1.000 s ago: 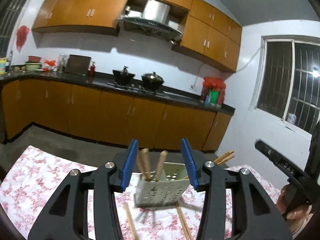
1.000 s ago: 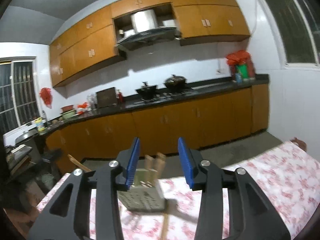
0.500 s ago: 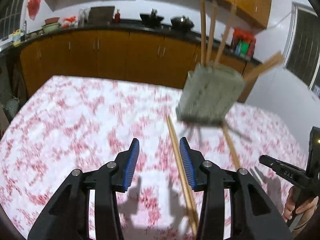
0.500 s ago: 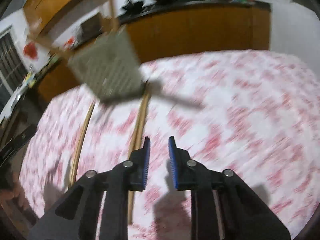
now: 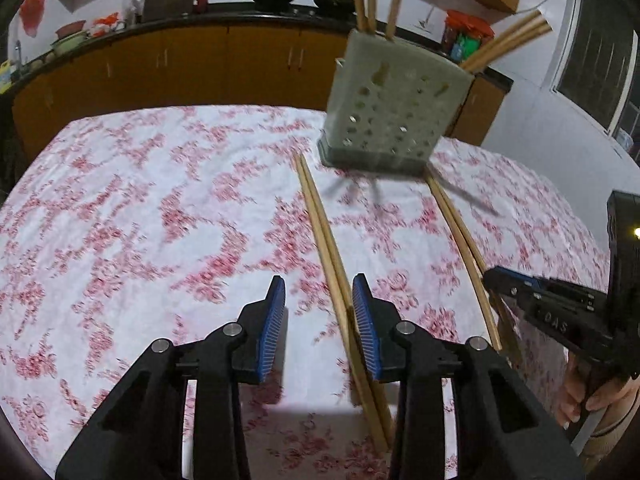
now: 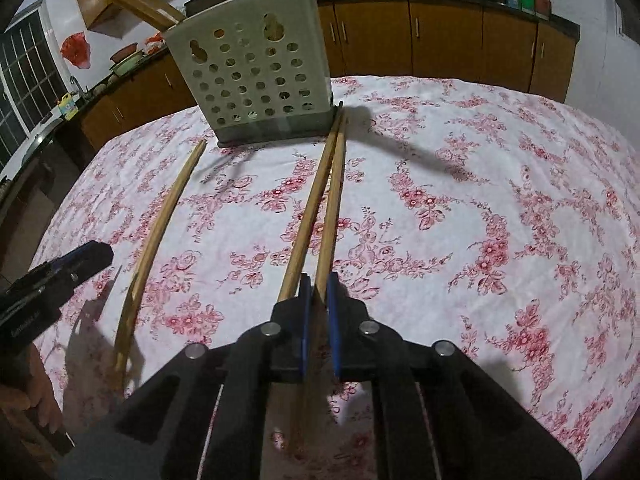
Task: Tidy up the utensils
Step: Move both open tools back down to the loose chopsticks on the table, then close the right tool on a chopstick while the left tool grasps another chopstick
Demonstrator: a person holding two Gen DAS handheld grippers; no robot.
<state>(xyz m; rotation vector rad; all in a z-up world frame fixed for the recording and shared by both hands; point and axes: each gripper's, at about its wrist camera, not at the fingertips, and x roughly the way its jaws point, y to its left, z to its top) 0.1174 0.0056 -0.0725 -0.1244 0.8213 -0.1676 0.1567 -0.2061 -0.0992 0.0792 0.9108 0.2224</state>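
A pale perforated utensil holder (image 5: pixel 390 114) (image 6: pixel 256 80) stands on the floral tablecloth with several wooden chopsticks upright in it. Two pairs of wooden chopsticks lie flat in front of it. In the left wrist view my left gripper (image 5: pixel 319 310) is open low over the cloth, with one pair (image 5: pixel 326 240) passing just inside its right finger. In the right wrist view my right gripper (image 6: pixel 319 300) is closed on one chopstick (image 6: pixel 331 208) of the other pair; its twin (image 6: pixel 308 210) lies just left of the fingers. The left pair (image 6: pixel 160 232) lies further left.
The table (image 5: pixel 140 208) carries a white cloth with red flowers. Behind it run orange kitchen cabinets (image 5: pixel 200 60) with a dark counter holding woks and jars. The right gripper's body shows at the right edge of the left view (image 5: pixel 560 312).
Both grippers dropped from looking across the kitchen to low over the table. The left narrowed but stays open by its pair. The right closed down onto a chopstick.
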